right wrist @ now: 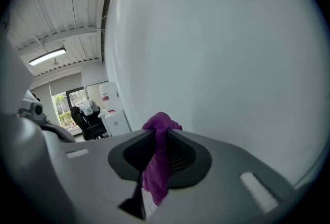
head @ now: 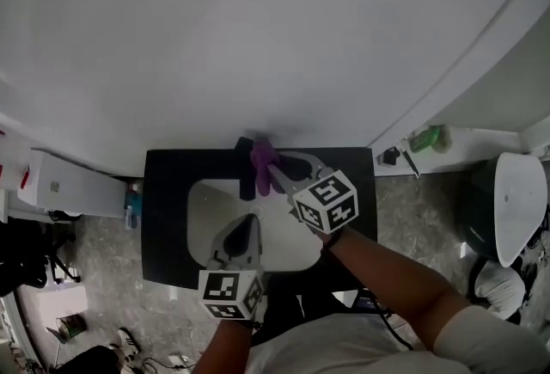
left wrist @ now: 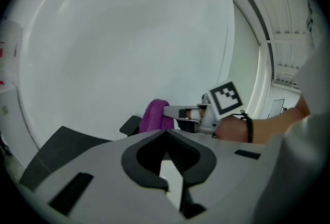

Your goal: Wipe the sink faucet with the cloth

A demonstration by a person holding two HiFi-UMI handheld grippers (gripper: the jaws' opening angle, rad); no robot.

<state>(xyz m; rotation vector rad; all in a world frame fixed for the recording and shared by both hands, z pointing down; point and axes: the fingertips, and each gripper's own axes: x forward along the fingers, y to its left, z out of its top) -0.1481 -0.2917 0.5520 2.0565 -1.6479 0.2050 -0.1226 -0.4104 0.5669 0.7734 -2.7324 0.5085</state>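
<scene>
Black counter (head: 168,226) and pale sink (head: 204,207) lie below both grippers. Nearest, the left gripper (head: 250,219) hovers over the basin, jaws together on nothing. Ahead of it, the right gripper (head: 271,169) pinches the purple cloth (head: 260,154), bunched at its tips just beside the faucet (head: 246,181). Only a narrow fold looks clamped, so hard rubbing could tug it free or scrape bare jaws on the faucet.
</scene>
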